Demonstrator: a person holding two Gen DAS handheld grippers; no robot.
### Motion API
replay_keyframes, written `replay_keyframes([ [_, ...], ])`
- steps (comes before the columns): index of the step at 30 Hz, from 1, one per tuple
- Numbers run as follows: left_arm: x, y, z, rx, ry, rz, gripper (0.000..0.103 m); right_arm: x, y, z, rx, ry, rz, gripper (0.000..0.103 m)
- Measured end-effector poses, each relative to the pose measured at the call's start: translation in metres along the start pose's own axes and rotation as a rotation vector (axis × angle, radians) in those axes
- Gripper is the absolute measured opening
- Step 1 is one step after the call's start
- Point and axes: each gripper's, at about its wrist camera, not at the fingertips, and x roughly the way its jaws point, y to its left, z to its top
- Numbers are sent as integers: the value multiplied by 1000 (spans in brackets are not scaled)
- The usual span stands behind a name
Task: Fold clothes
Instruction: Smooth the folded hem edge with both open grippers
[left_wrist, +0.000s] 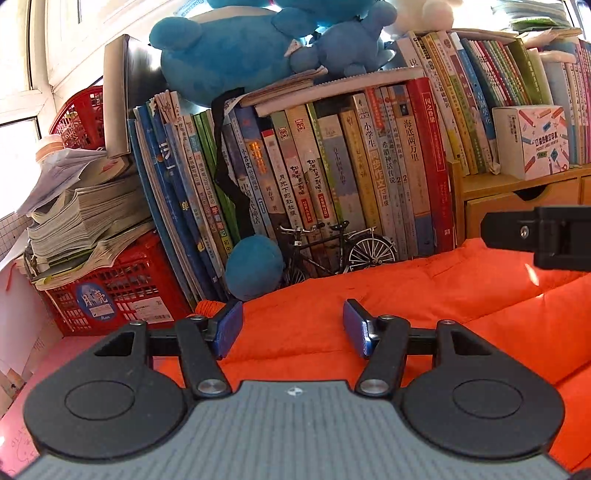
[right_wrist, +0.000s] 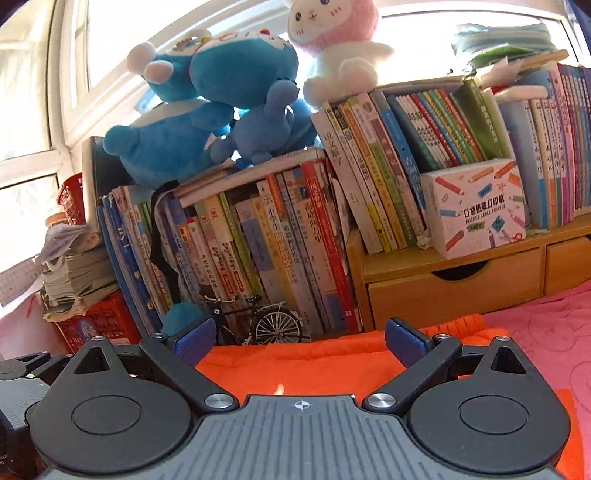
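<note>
The left gripper (left_wrist: 293, 328) is seen released, its blue pads (left_wrist: 229, 328) parted with nothing pinched between them. Below and beyond it, the orange garment (left_wrist: 424, 295) is spread across the lower right of the left wrist view, bunched in soft ridges. The right gripper (right_wrist: 299, 345) is likewise released, jaws set wide and empty. In the right wrist view the same garment (right_wrist: 295, 362) is seen low at centre, laid on a pink cover (right_wrist: 546, 332). A row of books (left_wrist: 332, 177) and a model bicycle (right_wrist: 258, 321) are ranged behind it.
</note>
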Motion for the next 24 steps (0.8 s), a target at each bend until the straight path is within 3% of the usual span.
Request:
replay_keyframes([
  [4, 16, -19, -13, 136, -49, 114, 64, 29, 2, -31, -97, 57, -108, 100],
  [8, 30, -24, -19, 205, -46, 154, 64, 41, 14, -42, -239, 85, -162, 102],
  [12, 41, -22, -21, 208, -1, 160, 64, 47, 22, -48, -349, 101, -196, 103],
  [24, 55, -15, -27, 175, 65, 152, 68, 57, 22, -54, -443, 133, -264, 102],
])
